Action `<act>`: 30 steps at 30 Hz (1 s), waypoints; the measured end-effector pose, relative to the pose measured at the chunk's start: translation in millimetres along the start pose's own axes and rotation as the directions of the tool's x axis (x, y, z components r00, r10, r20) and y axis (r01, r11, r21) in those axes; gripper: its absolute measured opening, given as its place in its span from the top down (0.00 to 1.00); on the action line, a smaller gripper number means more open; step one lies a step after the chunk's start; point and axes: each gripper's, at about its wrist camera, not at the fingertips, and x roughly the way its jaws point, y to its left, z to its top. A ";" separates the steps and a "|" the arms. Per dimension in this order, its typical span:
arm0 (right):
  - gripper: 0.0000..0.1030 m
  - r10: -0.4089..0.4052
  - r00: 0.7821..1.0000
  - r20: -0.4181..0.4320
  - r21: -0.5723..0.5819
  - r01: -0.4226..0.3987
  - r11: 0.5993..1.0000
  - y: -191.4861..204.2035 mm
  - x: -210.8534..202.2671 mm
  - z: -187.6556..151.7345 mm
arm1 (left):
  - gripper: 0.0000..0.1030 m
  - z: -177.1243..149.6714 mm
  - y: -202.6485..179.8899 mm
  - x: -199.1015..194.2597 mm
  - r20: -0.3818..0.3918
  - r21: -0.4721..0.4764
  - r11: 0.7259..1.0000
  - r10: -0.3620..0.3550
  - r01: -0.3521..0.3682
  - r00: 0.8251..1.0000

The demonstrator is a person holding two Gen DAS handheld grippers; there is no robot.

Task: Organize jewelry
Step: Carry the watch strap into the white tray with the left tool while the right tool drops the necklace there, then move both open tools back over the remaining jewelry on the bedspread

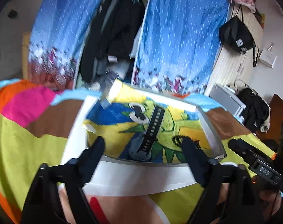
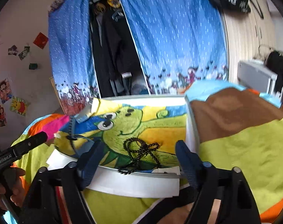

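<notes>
A shallow white box [image 1: 141, 179] lined with a cartoon turtle cloth sits on a bright patchwork blanket [image 1: 20, 140]. A watch [image 1: 153, 125] with a black perforated strap lies inside it. My left gripper [image 1: 143, 149] hangs open over the box's near wall, the watch just beyond its fingertips. In the right wrist view a black bead necklace [image 2: 139, 149] lies coiled in the box [image 2: 134, 183], one loop draped over the near rim. My right gripper [image 2: 138, 154] is open above the necklace and holds nothing. The watch [image 2: 72, 130] shows edge-on at the box's left.
Blue patterned curtains [image 1: 178, 37] hang behind, with dark clothes [image 1: 119, 33] between them. A black bag [image 1: 236, 35] hangs on a pale wardrobe at right, near a grey box [image 1: 227, 99]. A hand [image 2: 9, 183] holds the other gripper at left. Posters [image 2: 5, 91] dot the wall.
</notes>
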 end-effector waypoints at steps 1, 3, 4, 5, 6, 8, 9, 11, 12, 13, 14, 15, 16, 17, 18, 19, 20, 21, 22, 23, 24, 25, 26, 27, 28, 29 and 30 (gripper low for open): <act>0.19 -0.001 1.000 0.012 -0.007 0.001 1.000 2.4 -6.9 -0.6 | 0.12 -1.1 -3.7 -12.4 0.031 0.006 1.000 0.012 -0.012 0.999; 0.12 -0.002 0.999 0.052 -0.023 0.004 1.000 8.1 -29.5 -1.9 | 0.10 -2.2 -10.0 -29.4 0.063 0.020 0.999 0.032 -0.033 0.997; 0.08 0.002 0.998 0.068 -0.025 0.000 1.000 9.8 -37.4 -2.1 | 0.10 -3.6 -13.5 -40.5 0.084 0.026 0.999 0.043 -0.045 0.996; 0.05 0.010 0.996 0.093 -0.027 -0.008 1.000 12.1 -51.1 -3.4 | 0.09 -4.7 -16.0 -47.8 0.096 0.032 0.998 0.050 -0.054 0.994; 0.04 0.015 0.994 0.111 -0.031 -0.011 0.999 14.1 -62.0 -4.1 | 0.08 -5.9 -17.6 -57.3 0.112 0.040 0.997 0.059 -0.064 0.992; 0.00 0.017 0.989 0.146 -0.044 -0.010 0.999 19.5 -82.9 -6.3 | 0.07 -12.3 -25.1 -79.2 0.146 0.060 0.994 0.085 -0.094 0.986; 0.00 0.019 0.987 0.159 -0.051 -0.011 0.999 22.4 -91.8 -7.9 | 0.07 -15.7 -27.9 -88.3 0.157 0.068 0.993 0.083 -0.095 0.984; 0.00 0.026 0.984 0.178 -0.062 -0.016 0.998 28.3 -109.2 -12.3 | 0.07 -24.5 -33.0 -109.4 0.178 0.087 0.992 0.070 -0.086 0.982; 0.00 0.029 0.982 0.188 -0.066 -0.017 0.998 31.6 -118.7 -15.4 | 0.06 -27.8 -34.5 -117.6 0.186 0.094 0.992 0.069 -0.087 0.980; 0.00 0.033 0.980 0.197 -0.070 -0.019 0.997 35.3 -128.2 -19.0 | 0.06 -33.3 -37.4 -129.4 0.197 0.101 0.991 0.069 -0.090 0.978; 0.00 0.036 0.979 0.202 -0.074 -0.022 0.997 38.1 -134.9 -22.8 | 0.06 -37.8 -39.0 -138.7 0.204 0.108 0.990 0.065 -0.088 0.977; 0.00 0.041 0.976 0.213 -0.081 -0.024 0.996 42.4 -144.7 -27.8 | 0.06 -42.4 -40.3 -147.3 0.208 0.114 0.990 0.058 -0.083 0.976; 0.00 0.045 0.974 0.221 -0.085 -0.026 0.996 45.0 -151.8 -32.1 | 0.06 -47.6 -41.1 -156.6 0.210 0.119 0.990 0.052 -0.079 0.976; 0.00 0.046 0.973 0.225 -0.088 -0.027 0.996 46.7 -157.0 -35.5 | 0.06 -50.6 -40.1 -162.1 0.210 0.121 0.990 0.050 -0.077 0.976; 0.00 0.049 0.971 0.233 -0.090 -0.028 0.996 49.6 -164.3 -40.5 | 0.06 -56.0 -40.2 -170.6 0.209 0.123 0.990 0.048 -0.075 0.977; 0.00 0.055 0.969 0.240 -0.092 -0.033 0.995 52.1 -171.1 -45.8 | 0.06 -61.6 -39.8 -179.0 0.209 0.126 0.989 0.044 -0.071 0.977; 0.00 0.058 0.967 0.246 -0.094 -0.036 0.995 53.1 -176.9 -51.5 | 0.06 -67.0 -38.9 -186.4 0.210 0.130 0.989 0.043 -0.072 0.977; 0.00 0.059 0.966 0.252 -0.095 -0.036 0.995 54.6 -182.1 -55.7 | 0.06 -70.5 -37.8 -191.1 0.209 0.131 0.988 0.046 -0.075 0.977; 0.00 0.058 0.964 0.258 -0.093 -0.035 0.995 56.5 -187.9 -61.4 | 0.06 -76.6 -35.8 -197.5 0.207 0.135 0.988 0.050 -0.080 0.977; 0.00 0.057 0.963 0.262 -0.089 -0.035 0.995 57.2 -191.8 -66.8 | 0.06 -81.0 -32.2 -202.1 0.204 0.138 0.987 0.053 -0.082 0.978; 0.00 0.054 0.963 0.265 -0.081 -0.033 0.996 57.6 -195.3 -73.5 | 0.06 -86.3 -29.7 -205.7 0.199 0.139 0.986 0.058 -0.087 0.978; 0.00 0.052 0.963 0.265 -0.078 -0.032 0.996 57.7 -198.4 -78.5 | 0.06 -93.2 -26.3 -209.2 0.190 0.138 0.986 0.067 -0.094 0.980; 0.00 0.048 0.964 0.263 -0.072 -0.030 0.997 57.3 -200.1 -84.1 | 0.06 -99.9 -23.2 -212.7 0.182 0.137 0.986 0.072 -0.098 0.981; 0.00 0.040 0.966 0.256 -0.066 -0.024 0.998 56.8 -200.3 -91.3 | 0.06 -105.9 -19.7 -214.3 0.174 0.137 0.985 0.078 -0.102 0.982; 0.00 0.036 0.968 0.247 -0.064 -0.021 0.998 56.2 -200.2 -97.4 | 0.06 -114.6 -15.6 -215.7 0.161 0.140 0.984 0.087 -0.110 0.983; 0.00 0.033 0.970 0.241 -0.064 -0.018 0.998 56.1 -201.4 -103.0 | 0.06 -120.7 -13.6 -216.3 0.152 0.142 0.983 0.094 -0.116 0.984; 0.00 0.024 0.974 0.225 -0.067 -0.009 0.998 55.2 -199.0 -110.8 | 0.06 -129.3 -10.1 -216.3 0.136 0.145 0.982 0.103 -0.123 0.985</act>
